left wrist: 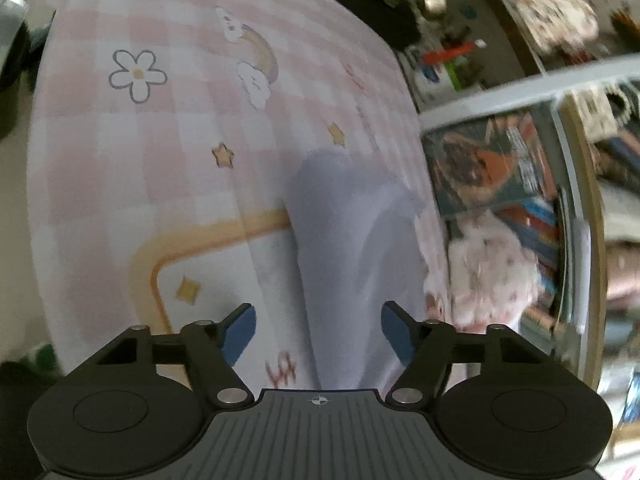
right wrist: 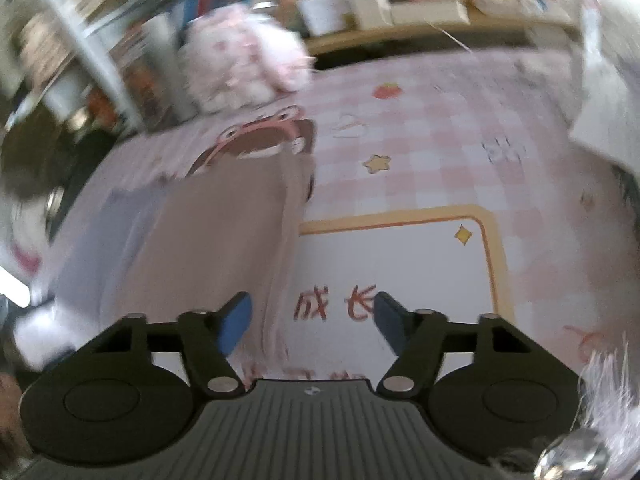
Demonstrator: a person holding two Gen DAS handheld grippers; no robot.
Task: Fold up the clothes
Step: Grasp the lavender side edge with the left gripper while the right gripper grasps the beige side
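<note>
While both your grippers hang with jaws spread and nothing between them, the garment lies flat on the checked cloth.

Your right gripper point(right wrist: 312, 328) shows red brush characters 成长 point(right wrist: 334, 306) printed inside a rounded orange border point(right wrist: 490, 256); further red writing below is blurred. The pale lavender garment point(right wrist: 192, 240), smooth and soft-edged, lies toward the cloth's left side in that view, its long edge crossing the border, with a brown cartoon print point(right wrist: 260, 144) at its far end. Your left gripper point(left wrist: 318, 336) hovers over the pink-and-white checked cloth point(left wrist: 120, 160), printed with a flower point(left wrist: 138, 74) and stars.
</note>
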